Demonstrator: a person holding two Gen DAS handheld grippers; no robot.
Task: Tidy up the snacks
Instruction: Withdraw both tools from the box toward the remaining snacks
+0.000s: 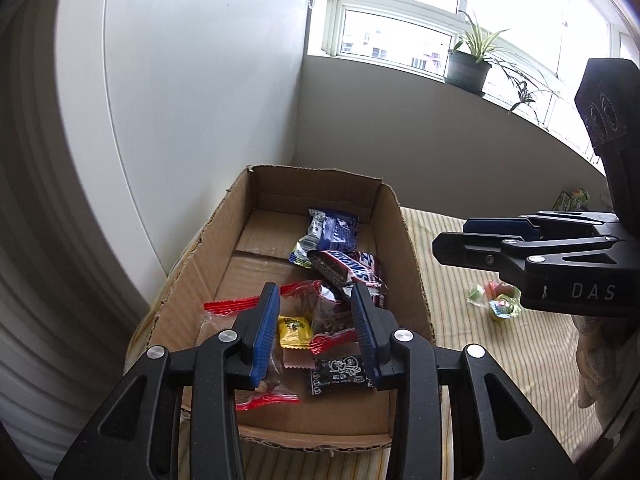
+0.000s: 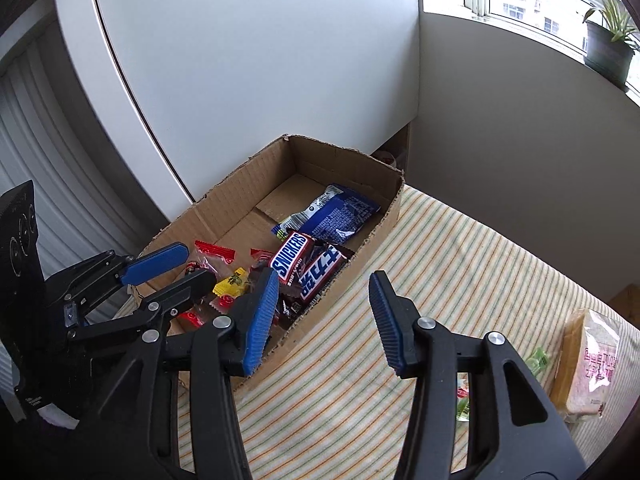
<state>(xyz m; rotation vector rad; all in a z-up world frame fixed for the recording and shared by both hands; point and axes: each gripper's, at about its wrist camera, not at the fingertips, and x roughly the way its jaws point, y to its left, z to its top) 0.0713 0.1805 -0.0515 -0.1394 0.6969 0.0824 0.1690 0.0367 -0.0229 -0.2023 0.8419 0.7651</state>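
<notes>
Snacks sit piled in the cardboard box (image 2: 224,216), which lies on the striped cloth (image 2: 440,264) with its long axis running from 7 toward 1 o'clock in the right wrist view. A red Snickers bar (image 2: 291,256) reads "SNICKERS" in white on blue, its length slanting toward 1 o'clock. Just beside it at 4 o'clock lies a second Snickers-style bar (image 2: 320,278), its lettering too distorted to read. A blue packet (image 2: 340,216) rests behind them at 1 o'clock; its print is too small to read. A small yellow sweet (image 1: 294,331) lies among red-edged clear wrappers (image 1: 230,305).

The left gripper (image 1: 316,322) hovers over the box, jaws apart, nothing pinched. The right gripper (image 2: 326,316), marked "DAS", hangs over the cloth beside the box, jaws apart and empty. At 4 o'clock sits a wrapped sandwich (image 2: 588,364).
</notes>
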